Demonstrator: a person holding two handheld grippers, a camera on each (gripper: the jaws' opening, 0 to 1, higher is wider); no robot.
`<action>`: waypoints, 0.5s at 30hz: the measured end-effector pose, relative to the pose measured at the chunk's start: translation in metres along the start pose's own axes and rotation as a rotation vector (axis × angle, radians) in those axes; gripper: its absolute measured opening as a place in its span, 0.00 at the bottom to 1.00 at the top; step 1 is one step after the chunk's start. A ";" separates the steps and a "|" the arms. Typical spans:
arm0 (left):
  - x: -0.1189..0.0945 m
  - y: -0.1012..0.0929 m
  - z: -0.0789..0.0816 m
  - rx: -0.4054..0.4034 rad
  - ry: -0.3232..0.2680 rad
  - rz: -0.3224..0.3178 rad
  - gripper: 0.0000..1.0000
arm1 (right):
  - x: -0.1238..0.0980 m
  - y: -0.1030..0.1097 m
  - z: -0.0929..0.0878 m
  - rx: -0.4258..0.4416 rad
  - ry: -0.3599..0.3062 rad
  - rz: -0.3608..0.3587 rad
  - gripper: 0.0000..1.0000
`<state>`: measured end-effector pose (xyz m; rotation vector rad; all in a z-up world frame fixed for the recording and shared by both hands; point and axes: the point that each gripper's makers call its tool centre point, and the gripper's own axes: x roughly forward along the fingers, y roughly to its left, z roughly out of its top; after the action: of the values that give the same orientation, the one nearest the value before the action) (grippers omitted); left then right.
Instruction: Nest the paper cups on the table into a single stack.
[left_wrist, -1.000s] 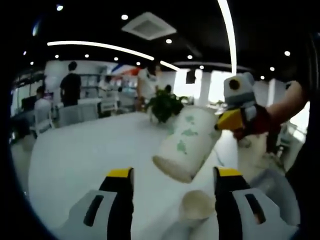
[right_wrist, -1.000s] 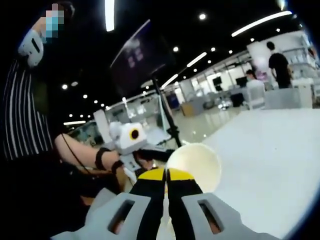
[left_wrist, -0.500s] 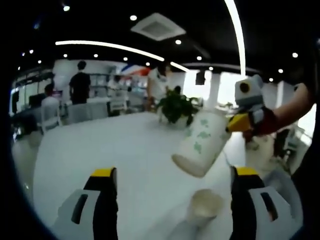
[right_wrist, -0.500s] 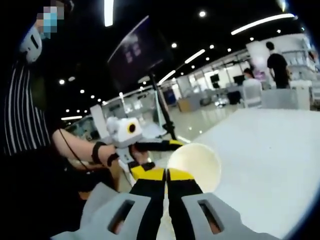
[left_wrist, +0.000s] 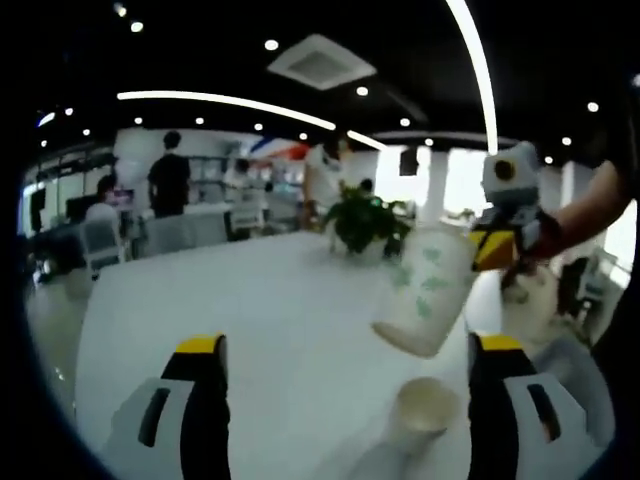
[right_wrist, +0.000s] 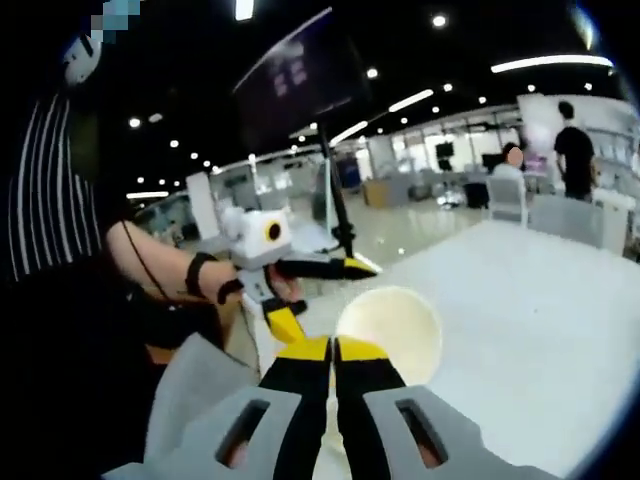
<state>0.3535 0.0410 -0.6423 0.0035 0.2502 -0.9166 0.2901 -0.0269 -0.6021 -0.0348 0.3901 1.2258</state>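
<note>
right gripper (right_wrist: 332, 347) jaws clamped on patterned cup (left_wrist: 425, 289), now more upright and further right over second cup (left_wrist: 427, 405) on worktop (left_wrist: 270, 320), left gripper (left_wrist: 345, 345) jaws wide apart, empty

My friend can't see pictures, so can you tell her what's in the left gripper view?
The right gripper holds a tilted paper cup with green leaves in the air above a plain paper cup standing on the white table. The left gripper's open jaws frame the bottom, with a potted plant behind.
</note>
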 end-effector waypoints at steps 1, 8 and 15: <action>-0.001 0.000 0.000 -0.002 -0.001 0.000 0.98 | 0.000 0.001 -0.001 -0.009 0.009 0.002 0.00; -0.005 0.003 0.000 -0.014 -0.004 0.007 0.98 | -0.004 0.007 -0.001 -0.077 0.060 0.004 0.00; -0.010 0.006 -0.003 -0.022 -0.005 0.018 0.98 | -0.011 0.007 -0.001 -0.125 0.111 -0.003 0.00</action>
<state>0.3517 0.0525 -0.6439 -0.0167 0.2551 -0.8963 0.2802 -0.0348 -0.5979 -0.2113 0.4098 1.2473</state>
